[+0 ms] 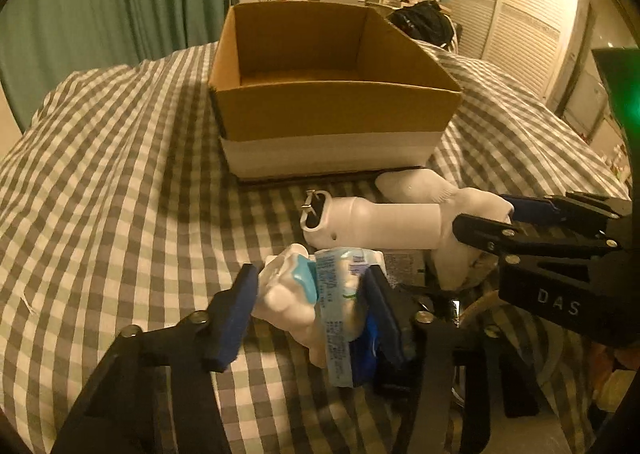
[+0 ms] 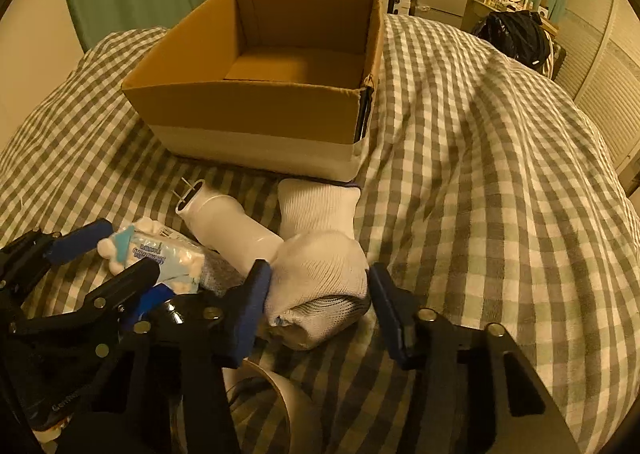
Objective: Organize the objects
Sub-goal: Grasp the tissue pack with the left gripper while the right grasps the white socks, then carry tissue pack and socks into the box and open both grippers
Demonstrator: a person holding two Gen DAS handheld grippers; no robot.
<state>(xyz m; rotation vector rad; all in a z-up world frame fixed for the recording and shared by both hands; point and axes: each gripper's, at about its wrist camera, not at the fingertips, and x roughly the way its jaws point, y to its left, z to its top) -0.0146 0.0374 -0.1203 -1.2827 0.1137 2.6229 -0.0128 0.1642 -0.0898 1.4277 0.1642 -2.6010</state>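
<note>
An open, empty cardboard box (image 1: 332,110) (image 2: 256,110) stands on the checked bed cover. In front of it lie a white bottle (image 1: 376,224) (image 2: 232,226), a rolled white sock (image 1: 468,206) (image 2: 320,270) and a bag of cotton balls (image 1: 320,294) (image 2: 160,254). My left gripper (image 1: 308,306) (image 2: 100,254) has its blue pads either side of the cotton ball bag, touching it. My right gripper (image 2: 316,294) (image 1: 492,214) is open around the rolled sock, with gaps at the pads.
The checked bed cover (image 2: 500,194) spreads wide to the right and left of the box. A tape roll (image 2: 276,402) lies under my right gripper. A dark bag (image 2: 516,34) and a dresser sit beyond the bed.
</note>
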